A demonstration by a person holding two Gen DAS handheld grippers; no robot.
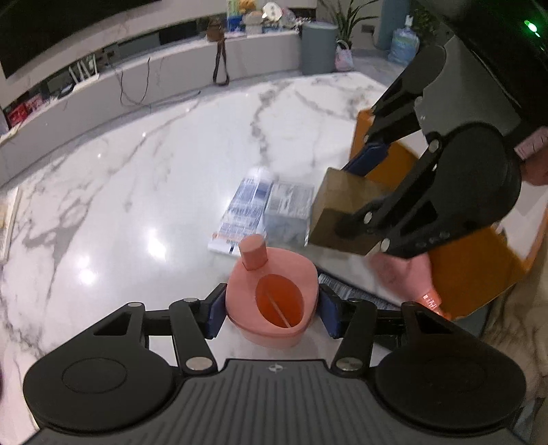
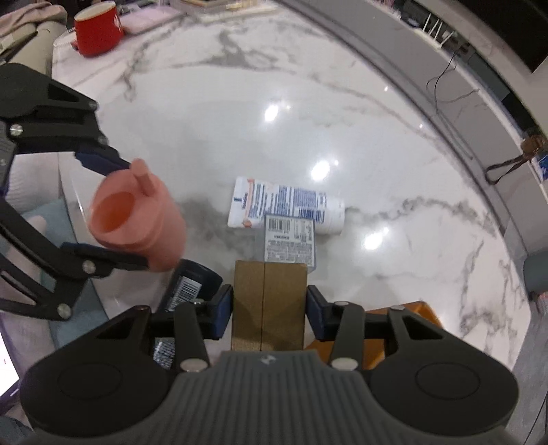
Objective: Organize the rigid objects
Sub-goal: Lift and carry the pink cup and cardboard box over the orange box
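The left gripper (image 1: 272, 309) is clamped on a pink plastic cup (image 1: 272, 301), its blue pads pressed against the cup's two sides. The cup sits right between the fingertips, mouth facing the camera, a short stub rising from its far rim.

The right gripper (image 2: 269, 309) grips a brown cardboard box (image 2: 269, 304) with a seam down its middle; the box fills the gap between the pads and runs back toward the camera. From the left wrist view this box (image 1: 342, 212) hangs above the marble table (image 1: 137, 205), in front of an orange box (image 1: 472, 270).

Just beyond the brown box, on the table, lies a small clear-wrapped carton (image 2: 289, 241) with a barcode and fine print too small to read. Touching its far side is a white tube (image 2: 286, 205) with blue and orange print, lying on its side; the wording is illegible. Left of the right gripper, below the cup, a dark pack with a barcode (image 2: 186, 289) shows. Far off at the table's edge stands a red mug (image 2: 99, 27).
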